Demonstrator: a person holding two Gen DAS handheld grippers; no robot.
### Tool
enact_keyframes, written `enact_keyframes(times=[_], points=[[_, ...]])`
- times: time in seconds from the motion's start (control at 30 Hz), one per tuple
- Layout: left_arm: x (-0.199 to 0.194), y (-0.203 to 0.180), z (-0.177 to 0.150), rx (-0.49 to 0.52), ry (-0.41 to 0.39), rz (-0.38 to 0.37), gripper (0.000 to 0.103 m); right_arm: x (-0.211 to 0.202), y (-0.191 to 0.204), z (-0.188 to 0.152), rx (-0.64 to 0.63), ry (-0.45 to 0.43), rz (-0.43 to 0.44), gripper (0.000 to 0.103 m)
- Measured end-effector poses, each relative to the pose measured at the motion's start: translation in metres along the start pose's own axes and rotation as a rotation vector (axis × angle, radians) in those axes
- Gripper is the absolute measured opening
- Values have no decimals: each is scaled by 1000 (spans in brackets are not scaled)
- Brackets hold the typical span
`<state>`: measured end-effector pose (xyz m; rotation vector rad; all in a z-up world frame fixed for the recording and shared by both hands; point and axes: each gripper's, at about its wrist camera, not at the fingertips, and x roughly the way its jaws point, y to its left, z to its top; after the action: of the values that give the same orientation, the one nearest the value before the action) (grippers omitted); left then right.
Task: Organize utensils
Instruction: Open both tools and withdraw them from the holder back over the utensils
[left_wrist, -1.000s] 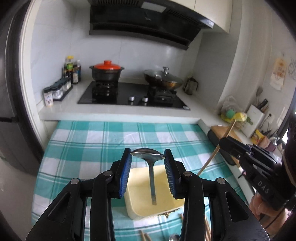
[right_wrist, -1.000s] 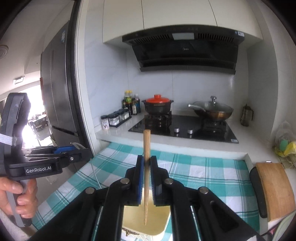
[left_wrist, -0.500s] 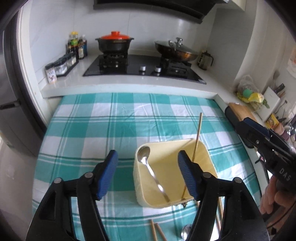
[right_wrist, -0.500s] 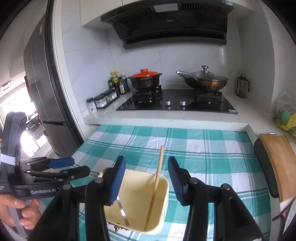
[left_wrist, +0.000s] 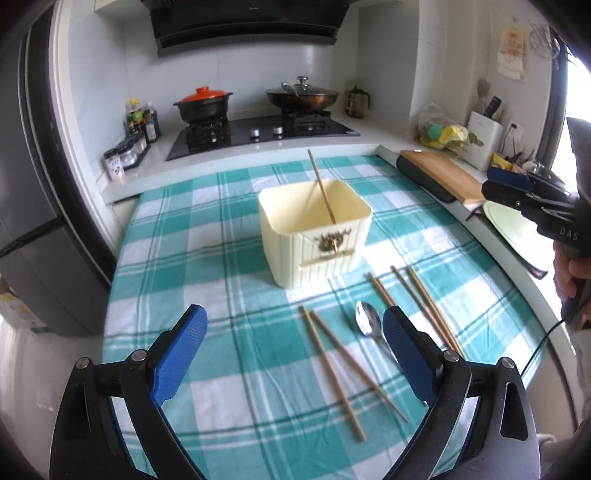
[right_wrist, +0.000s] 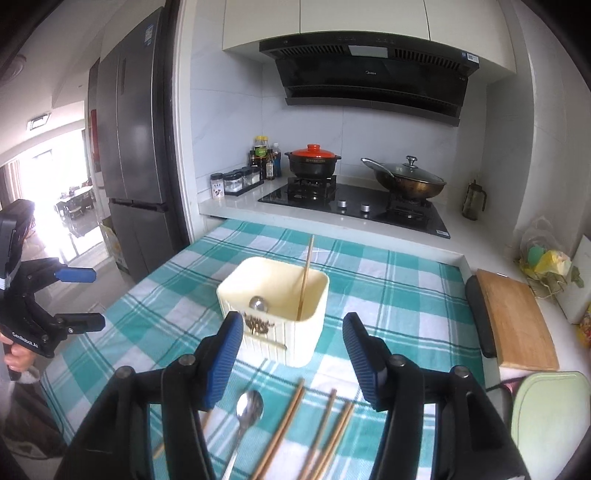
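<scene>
Tablecloth: teal/white check. Utensil box: cream, ribbed sides, dark gold-brown emblem on the front. Chopsticks: light tan wood. Spoon: shiny silver. Left gripper and right gripper: black frames, blue ribbed pads. Clay pot: black with red-orange lid. Cutting board: tan wood, black edge.

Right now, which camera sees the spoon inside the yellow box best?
The right wrist view: the spoon's bowl shows inside the yellow box, beside the leaning chopstick. In the left wrist view the box's front wall hides it; only the chopstick shows.
</scene>
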<state>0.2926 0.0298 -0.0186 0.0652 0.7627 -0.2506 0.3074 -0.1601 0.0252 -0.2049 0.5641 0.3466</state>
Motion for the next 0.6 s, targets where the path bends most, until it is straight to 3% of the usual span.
enact_keyframes(times=[0.3,0.6], points=[[-9,-43,-79,-106,-29,-58,96,-59,38,-89,75,-64,-66,58],[-7,-52,-129,-144,1,-31,97,-97,69,-154,64,-79,-208,58]])
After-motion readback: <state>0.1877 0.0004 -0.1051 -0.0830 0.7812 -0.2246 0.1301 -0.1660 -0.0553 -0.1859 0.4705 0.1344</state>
